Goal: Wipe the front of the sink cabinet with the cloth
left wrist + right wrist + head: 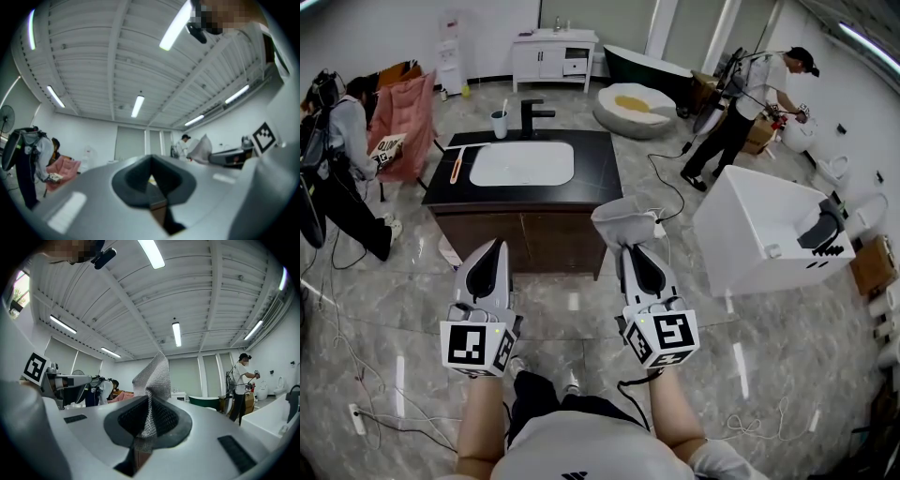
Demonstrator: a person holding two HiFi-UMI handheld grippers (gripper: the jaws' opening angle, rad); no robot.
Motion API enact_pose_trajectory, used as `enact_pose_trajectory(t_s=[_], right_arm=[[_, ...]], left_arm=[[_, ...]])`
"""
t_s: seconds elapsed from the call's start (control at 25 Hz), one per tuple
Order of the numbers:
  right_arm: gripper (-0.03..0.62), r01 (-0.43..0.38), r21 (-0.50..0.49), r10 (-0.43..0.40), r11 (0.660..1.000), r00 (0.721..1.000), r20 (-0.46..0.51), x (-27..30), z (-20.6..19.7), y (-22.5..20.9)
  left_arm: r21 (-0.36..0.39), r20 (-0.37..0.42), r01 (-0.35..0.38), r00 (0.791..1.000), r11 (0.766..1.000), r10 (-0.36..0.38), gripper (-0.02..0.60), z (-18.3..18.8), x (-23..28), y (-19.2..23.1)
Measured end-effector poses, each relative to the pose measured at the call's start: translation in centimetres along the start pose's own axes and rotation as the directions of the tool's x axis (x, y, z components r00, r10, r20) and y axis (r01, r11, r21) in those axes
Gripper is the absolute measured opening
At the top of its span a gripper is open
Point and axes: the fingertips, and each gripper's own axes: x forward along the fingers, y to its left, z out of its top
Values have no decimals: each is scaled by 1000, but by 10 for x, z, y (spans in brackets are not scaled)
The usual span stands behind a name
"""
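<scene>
While right gripper [149, 414] pinches grey mesh-woven cloth [155, 373], left gripper [153, 182] closed, empty, brown wood sink cabinet [521, 240] ahead.

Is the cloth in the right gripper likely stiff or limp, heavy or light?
Probably limp: the cloth bunches and folds above the right gripper. Likely light, since one pinched edge carries it. Its mesh weave looks grippy.
</scene>
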Motion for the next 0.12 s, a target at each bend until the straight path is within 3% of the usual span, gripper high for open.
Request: enact_pose_trajectory(t_s=[0.12], right_arm=[[18, -7, -2, 7, 1000, 1000, 2, -1, 1, -1]], left_arm=[[-3, 3, 2, 1000, 1000, -2, 3, 0, 2, -4]])
